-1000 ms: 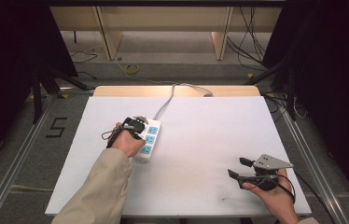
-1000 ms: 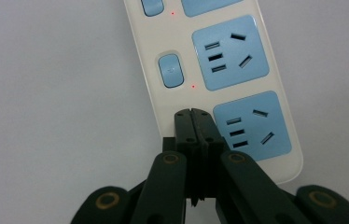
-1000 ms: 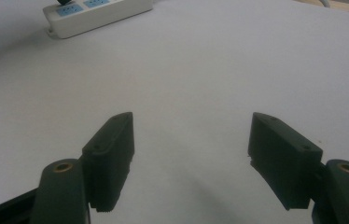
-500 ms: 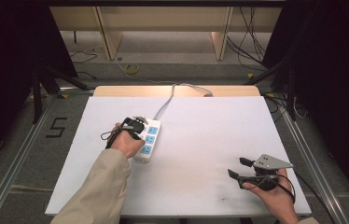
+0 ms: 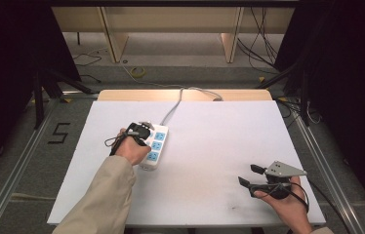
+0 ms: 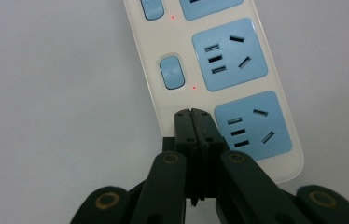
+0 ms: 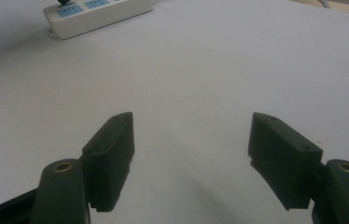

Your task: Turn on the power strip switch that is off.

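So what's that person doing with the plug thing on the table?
A person holds a gripper in each hand. The left gripper, jaws shut, has its tip on the white power strip where the nearest switch would be, just below a blue switch. Red lights glow beside the switches. The right gripper waits open over the bare white table, holding nothing.

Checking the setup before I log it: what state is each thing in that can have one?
Power strip: flat on the table, cord attached, two red indicator lights lit in the left gripper view.
Left tongs: shut, tips over the strip where its nearest switch would be, which they hide.
Right tongs: open, nothing between them, over bare table.
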A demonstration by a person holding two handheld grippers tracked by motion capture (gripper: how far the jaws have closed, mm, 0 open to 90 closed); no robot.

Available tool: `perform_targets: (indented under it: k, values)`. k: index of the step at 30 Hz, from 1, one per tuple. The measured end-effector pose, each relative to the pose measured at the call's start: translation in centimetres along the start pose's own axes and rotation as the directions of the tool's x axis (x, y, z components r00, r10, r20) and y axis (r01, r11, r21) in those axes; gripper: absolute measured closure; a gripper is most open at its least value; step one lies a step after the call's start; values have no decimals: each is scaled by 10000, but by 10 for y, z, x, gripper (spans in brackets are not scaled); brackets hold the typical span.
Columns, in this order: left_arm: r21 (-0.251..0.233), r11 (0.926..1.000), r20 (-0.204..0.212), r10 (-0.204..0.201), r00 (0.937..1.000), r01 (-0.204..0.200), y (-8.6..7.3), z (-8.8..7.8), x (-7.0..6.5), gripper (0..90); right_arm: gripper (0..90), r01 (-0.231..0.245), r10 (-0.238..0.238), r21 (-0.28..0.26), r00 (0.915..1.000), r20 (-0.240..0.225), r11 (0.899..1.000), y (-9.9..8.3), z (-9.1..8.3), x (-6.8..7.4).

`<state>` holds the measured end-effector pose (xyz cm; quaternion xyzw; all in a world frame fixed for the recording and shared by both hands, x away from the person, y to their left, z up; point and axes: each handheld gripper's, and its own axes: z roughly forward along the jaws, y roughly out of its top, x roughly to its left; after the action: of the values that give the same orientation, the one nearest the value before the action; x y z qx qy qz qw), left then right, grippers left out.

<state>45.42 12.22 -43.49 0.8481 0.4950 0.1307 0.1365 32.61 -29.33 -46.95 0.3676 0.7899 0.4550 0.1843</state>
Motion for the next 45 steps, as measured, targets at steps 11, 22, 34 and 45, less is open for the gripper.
perform_targets:
  k: [11, 22, 34, 45]
  values:
    - [-873, 9962, -22, -33, 10000, 31, -2, -9, 3, 897, 323, 6, -6, -5, 10000, 1, 10000, 0, 0, 0]
    - [-1401, 9899, -29, 215, 9998, -217, -5, -16, 3, 864, 323, 15, -15, -19, 10000, 2, 10000, 0, 0, 0]
    - [-2045, 9772, 163, 623, 9979, -577, -9, -25, 1, 789, 323, 48, -48, -28, 10000, -4, 10000, 0, 0, 0]
    - [-2862, 9537, 509, 1118, 9924, -927, -18, -33, -2, 632, 323, 57, -57, -50, 10000, -2, 10000, 0, 0, 0]
